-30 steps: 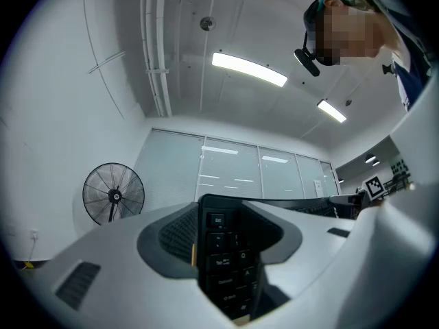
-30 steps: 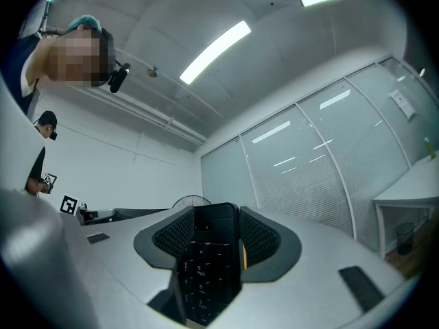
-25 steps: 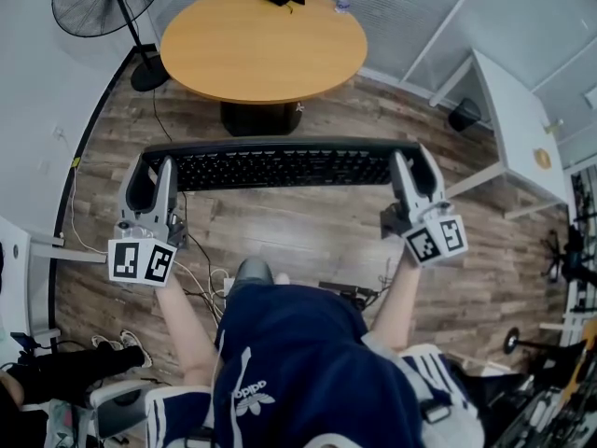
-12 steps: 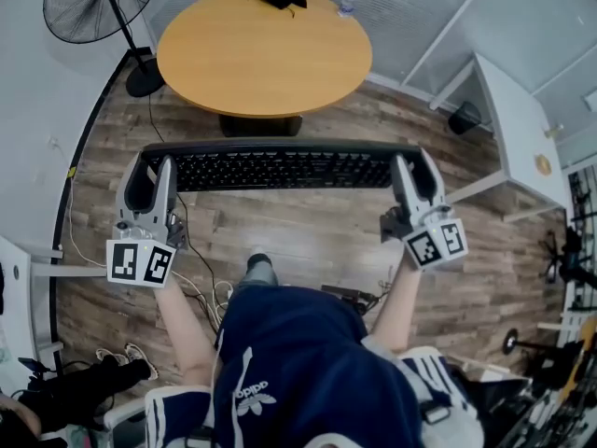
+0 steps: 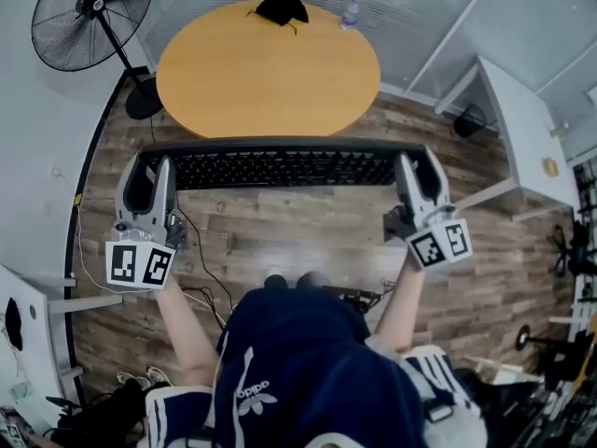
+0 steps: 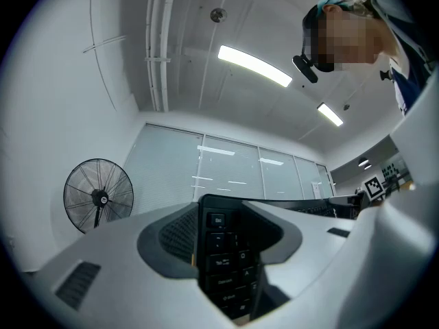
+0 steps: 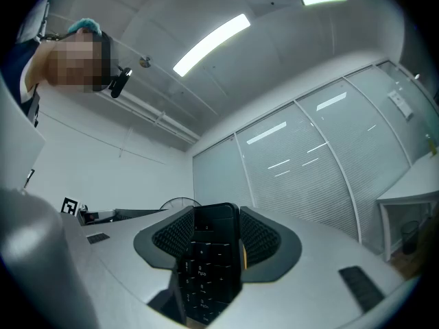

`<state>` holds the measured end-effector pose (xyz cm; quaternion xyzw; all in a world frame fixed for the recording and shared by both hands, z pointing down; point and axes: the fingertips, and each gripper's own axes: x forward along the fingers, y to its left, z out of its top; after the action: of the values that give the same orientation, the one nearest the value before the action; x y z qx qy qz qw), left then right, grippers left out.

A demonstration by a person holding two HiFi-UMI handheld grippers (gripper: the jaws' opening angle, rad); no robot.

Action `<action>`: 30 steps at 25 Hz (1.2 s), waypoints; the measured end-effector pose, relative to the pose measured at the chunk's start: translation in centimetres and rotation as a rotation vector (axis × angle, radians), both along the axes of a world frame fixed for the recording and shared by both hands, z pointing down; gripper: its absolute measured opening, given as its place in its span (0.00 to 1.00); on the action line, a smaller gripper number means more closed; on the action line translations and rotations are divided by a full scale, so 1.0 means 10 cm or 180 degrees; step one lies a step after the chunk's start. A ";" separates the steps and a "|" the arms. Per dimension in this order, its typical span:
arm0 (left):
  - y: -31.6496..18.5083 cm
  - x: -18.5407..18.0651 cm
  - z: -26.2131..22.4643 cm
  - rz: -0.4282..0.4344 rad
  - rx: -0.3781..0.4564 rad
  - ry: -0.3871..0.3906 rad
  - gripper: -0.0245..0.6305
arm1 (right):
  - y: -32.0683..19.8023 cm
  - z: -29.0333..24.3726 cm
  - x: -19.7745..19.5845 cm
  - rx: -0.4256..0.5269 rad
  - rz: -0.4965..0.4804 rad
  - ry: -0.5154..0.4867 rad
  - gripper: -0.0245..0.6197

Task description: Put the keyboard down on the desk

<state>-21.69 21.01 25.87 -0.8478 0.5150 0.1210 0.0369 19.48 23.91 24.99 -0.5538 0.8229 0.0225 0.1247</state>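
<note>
The long black plastic keyboard spans mid-frame, just below the round orange wooden desk at upper centre, not on it. The left hand-held gripper and right hand-held gripper each clamp one end.

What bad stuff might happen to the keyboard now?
1. The keyboard hangs in the air over the floor, pinched only at its two ends by the left gripper and the right gripper. If one grip slips, that end would probably drop.
2. In the head view it sits by the near edge of the table, not clearly over it. Lowered too soon, it might bump the edge or miss.
</note>
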 end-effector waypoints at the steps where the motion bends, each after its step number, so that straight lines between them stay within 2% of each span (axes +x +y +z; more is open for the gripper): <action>1: -0.01 0.00 0.01 0.0012 -0.0006 0.0007 0.32 | 0.00 0.00 0.00 -0.0005 0.0003 0.0008 0.35; 9: -0.11 0.03 0.29 0.0043 -0.0157 0.0066 0.32 | -0.07 0.17 0.02 -0.0111 0.0023 0.0076 0.35; 12: -0.17 0.04 0.26 0.0035 -0.0191 0.0063 0.32 | -0.14 0.14 0.02 -0.0157 0.0015 0.0079 0.35; 19: -1.33 0.16 0.36 -0.0161 -0.0309 0.0028 0.32 | -1.55 0.29 0.17 -0.0294 -0.0171 0.0046 0.35; 30: -2.09 0.52 0.39 -0.0425 -0.0274 0.0093 0.32 | -2.65 0.26 0.52 -0.0276 -0.0422 0.0104 0.35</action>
<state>-16.49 0.09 29.81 -0.8105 0.5756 0.1084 0.0008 24.73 -2.55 27.54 -0.5025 0.8600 -0.0125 0.0884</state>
